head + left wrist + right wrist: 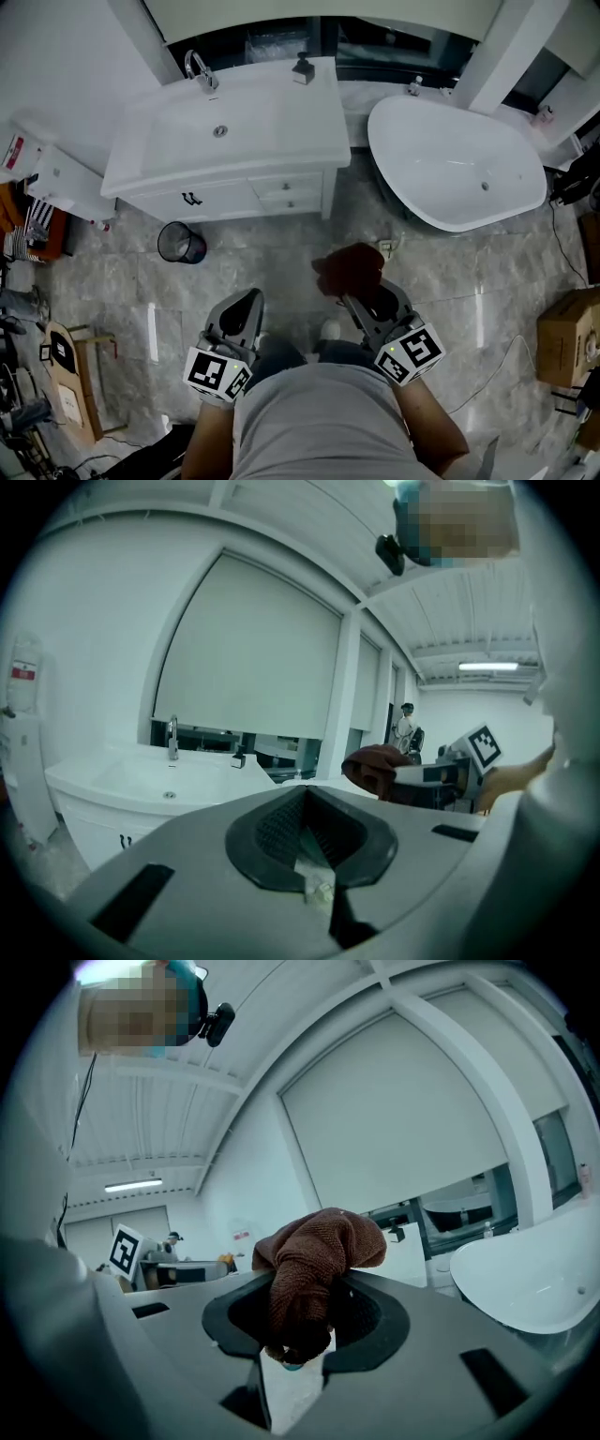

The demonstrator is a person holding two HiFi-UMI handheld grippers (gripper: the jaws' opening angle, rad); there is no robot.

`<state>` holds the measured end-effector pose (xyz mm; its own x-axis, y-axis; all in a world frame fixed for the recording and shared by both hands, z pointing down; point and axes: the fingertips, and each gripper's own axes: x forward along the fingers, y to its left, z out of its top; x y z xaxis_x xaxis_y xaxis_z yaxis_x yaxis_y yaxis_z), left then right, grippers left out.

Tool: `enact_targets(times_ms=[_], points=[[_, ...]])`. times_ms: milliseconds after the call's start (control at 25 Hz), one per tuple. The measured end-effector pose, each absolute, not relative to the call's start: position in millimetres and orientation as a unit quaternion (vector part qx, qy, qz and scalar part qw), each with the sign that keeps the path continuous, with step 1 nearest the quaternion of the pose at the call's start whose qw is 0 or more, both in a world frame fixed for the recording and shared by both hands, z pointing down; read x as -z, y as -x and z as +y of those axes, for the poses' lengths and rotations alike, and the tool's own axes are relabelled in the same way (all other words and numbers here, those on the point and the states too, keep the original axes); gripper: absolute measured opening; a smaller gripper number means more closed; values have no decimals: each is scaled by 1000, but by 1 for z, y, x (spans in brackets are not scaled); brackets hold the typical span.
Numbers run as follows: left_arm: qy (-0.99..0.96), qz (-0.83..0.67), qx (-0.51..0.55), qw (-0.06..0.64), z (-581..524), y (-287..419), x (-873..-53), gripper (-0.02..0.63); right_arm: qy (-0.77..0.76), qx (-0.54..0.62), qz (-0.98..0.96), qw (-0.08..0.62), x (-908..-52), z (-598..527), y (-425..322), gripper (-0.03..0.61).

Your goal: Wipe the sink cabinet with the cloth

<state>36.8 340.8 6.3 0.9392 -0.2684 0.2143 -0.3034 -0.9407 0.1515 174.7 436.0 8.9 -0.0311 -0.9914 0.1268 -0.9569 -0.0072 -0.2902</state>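
Observation:
The white sink cabinet (234, 192) stands at the far side of the floor, with its basin (220, 122) and chrome tap (199, 70) on top; the left gripper view shows it low on the left (103, 817). My right gripper (364, 298) is held near my body, well short of the cabinet, shut on a brown cloth (352, 267). That cloth (319, 1241) bulges up out of the jaws (300, 1321). My left gripper (242, 309) is beside it, shut with nothing in it (309, 832). The cloth (375, 761) shows from the side there.
A white bathtub (450, 164) stands right of the cabinet. On the floor in front of the cabinet's left end sits a black bin (181, 243). A soap dispenser (302, 68) stands on the counter. A cardboard box (567, 337) lies at right, clutter (37, 225) at left.

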Motion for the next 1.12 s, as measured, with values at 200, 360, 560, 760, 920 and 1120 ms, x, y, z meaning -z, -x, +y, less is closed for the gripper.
enact_targets(times_ms=[200, 360, 560, 760, 920, 1120], points=[[-974, -174, -114, 93, 341, -41, -21, 11, 691, 175, 699, 61, -19, 435, -193, 133], [-970, -181, -117, 117, 335, -41, -33, 11, 682, 197, 701, 61, -32, 419, -199, 133], [-965, -193, -121, 132, 310, -34, -45, 11, 667, 219, 710, 50, -40, 385, -195, 133], [-960, -209, -125, 139, 264, -14, -54, 11, 644, 233, 728, 20, -48, 331, -177, 133], [-953, -229, -113, 160, 217, 7, -62, 11, 631, 248, 735, 3, -56, 278, -163, 133], [-943, -255, -108, 182, 159, 32, -76, 11, 620, 270, 736, -30, -75, 206, -139, 133]])
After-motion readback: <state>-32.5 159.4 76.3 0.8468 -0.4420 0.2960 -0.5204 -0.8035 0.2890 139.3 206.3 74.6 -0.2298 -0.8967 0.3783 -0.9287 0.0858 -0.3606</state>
